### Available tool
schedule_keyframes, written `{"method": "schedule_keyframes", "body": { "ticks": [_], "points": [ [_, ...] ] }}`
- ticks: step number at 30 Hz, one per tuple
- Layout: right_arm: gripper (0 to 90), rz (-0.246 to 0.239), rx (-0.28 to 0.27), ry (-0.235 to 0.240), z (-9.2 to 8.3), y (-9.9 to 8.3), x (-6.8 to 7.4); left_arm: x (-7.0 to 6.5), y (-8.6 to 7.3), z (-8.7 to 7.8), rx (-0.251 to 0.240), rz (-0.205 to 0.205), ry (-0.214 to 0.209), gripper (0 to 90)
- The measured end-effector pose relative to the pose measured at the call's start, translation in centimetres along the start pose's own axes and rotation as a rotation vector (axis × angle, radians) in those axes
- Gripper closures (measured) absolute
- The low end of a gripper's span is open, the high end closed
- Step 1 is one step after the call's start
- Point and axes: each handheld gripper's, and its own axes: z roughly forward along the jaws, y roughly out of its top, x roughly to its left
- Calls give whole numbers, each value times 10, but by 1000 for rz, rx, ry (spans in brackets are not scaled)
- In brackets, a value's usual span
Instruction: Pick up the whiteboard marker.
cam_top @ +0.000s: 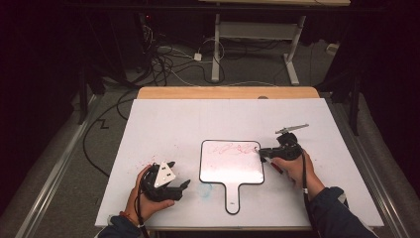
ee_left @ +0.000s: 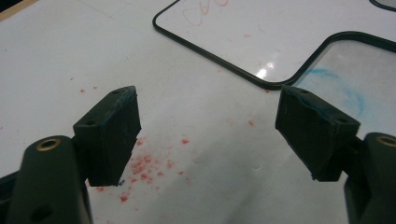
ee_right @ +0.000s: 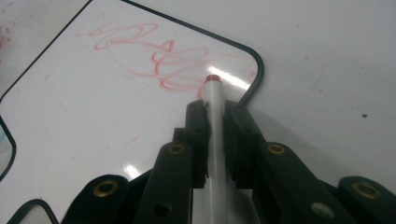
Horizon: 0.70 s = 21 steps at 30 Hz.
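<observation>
We had a wide white surface [cam_top: 163,124] before us, and everything else we placed by the small paddle-shaped whiteboard [cam_top: 231,171] lying flat near its middle, handle toward us. The whiteboard's face carried loose red scribbles [ee_right: 154,56] along its far edge; off its left side the surface was flecked with red specks [ee_left: 140,170], and a faint blue smear [cam_top: 204,190] sat just beside the handle. Left of the whiteboard and well apart from it, our left claw [cam_top: 179,174] rested low on the surface in the left hand, its two pads spread wide with nothing between them. At the whiteboard's right edge our right claw [cam_top: 261,153] pointed inward, its pads closed tight on the barrel of a marker [ee_right: 214,116], which ran straight up between them; its red tip [ee_right: 213,78] sat over the far right corner of the whiteboard, at the end of the scribbles, though we could not tell whether it touched. We judged the marker light, stiff and smooth-sided, likely to slide or twist in the pads if pressed hard, so a hold on the barrel not far behind the tip seemed best. The whiteboard looked thin, rigid and slick, apt to skate on the surface, and its handle offered the natural place to steady it.
</observation>
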Motion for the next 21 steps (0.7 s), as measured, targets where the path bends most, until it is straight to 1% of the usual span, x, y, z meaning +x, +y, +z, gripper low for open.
{"method": "schedule_keyframes", "body": {
  "ticks": [1, 4, 6, 7, 8, 9, 10, 11, 12, 13, 14, 15, 16, 17, 18, 19, 20, 21],
  "points": [
    [812, 0, -1, 0, -1, 0, 1, 0, 1, 0, 0, 0, -4, 213],
    [813, -39, -27, -2, -6, 0, 6, 1, 3, 2, -8, -15, -16, 213],
    [813, -45, -35, -3, -8, 0, 8, 1, 5, 4, -12, -26, -23, 213],
    [813, -57, -47, -2, -11, 0, 10, 1, 7, 4, -19, -36, -29, 213],
    [813, -78, -78, 0, -16, 1, 16, 1, 10, 5, -28, -41, -33, 214],
    [813, -78, -78, 0, -16, 1, 16, 1, 14, 5, -41, -50, -42, 214],
    [813, -99, -111, 14, -23, 2, 23, 0, 23, 7, -71, -70, -72, 221],
    [813, -114, -127, 18, -26, 2, 27, 0, 23, 7, -71, -70, -72, 223],
    [813, -131, -141, 16, -30, 3, 32, -3, 35, 10, -88, -75, -102, 225],
    [813, -146, -167, 32, -33, 3, 36, -5, 41, 12, -94, -81, -113, 228],
    [813, -146, -167, 32, -33, 3, 36, -5, 41, 12, -94, -81, -113, 233],
    [814, -168, -198, 34, -39, 3, 45, -10, 51, 17, -111, -99, -163, 236],
    [813, -171, -212, 48, -41, 3, 48, -10, 51, 17, -111, -99, -163, 238],
    [814, -179, -230, 58, -43, 3, 52, -17, 63, 23, -120, -100, -196, 243],
    [814, -189, -239, 59, -44, 3, 57, -17, 63, 23, -120, -100, -196, 248],
    [814, -193, -253, 64, -45, 3, 61, -25, 75, 30, -133, -104, -238, 253],
    [814, -196, -269, 71, -46, 3, 64, -30, 81, 34, -136, -108, -253, 260],
    [814, -202, -280, 71, -47, 3, 68, -34, 87, 38, -145, -117, -279, 268]
  ]
}}
